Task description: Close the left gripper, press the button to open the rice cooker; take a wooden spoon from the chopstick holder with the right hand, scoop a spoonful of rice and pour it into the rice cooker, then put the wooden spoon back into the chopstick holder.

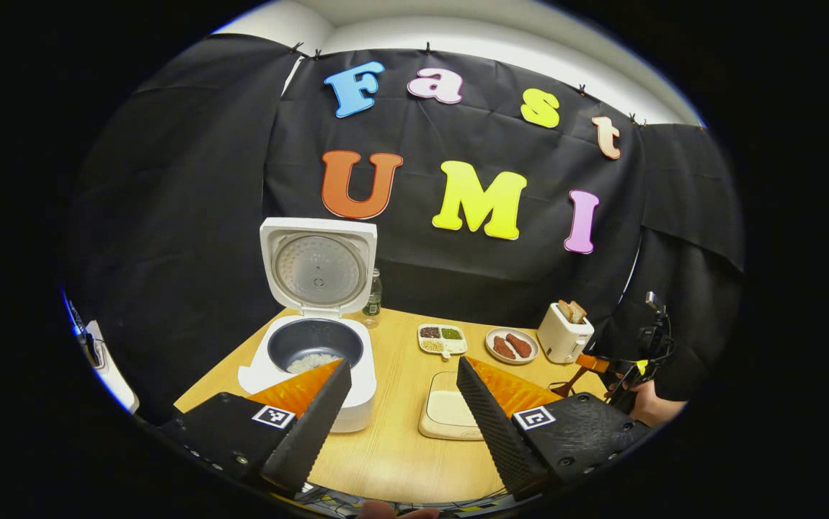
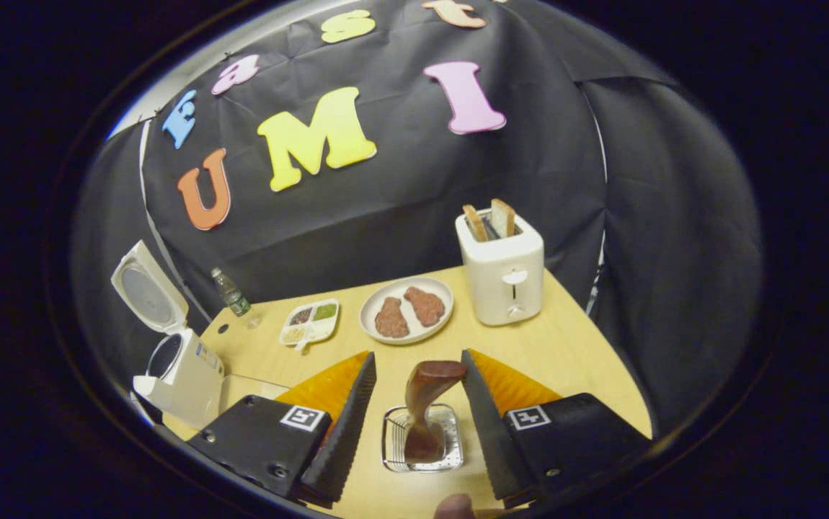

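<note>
In the left gripper view the rice cooker stands at the left of the table, its lid raised upright and its dark pot showing a low layer of white rice. A small bottle stands just behind the cooker on its right. The left tongs hang over the near part of the table with their fingers spread wide and nothing between them; one finger overlaps the cooker's front edge. Between the fingers lies a pale tray. Farther back sit a divided dish of grains, a plate with two brown pieces, and a toaster with toast in its slots. At the far right a hand holds the other gripper low beside the table edge.

In the right gripper view the cooker is at the far left, lid up, with the bottle behind it. The divided dish, the plate and the toaster run across the table. The right tongs are open, hovering over a metal holder near the table's front edge. The spoon stands in the holder, its handle rising between the fingers and leaning toward the right one; whether it touches that finger cannot be told, and the left finger is clearly apart from it
</note>
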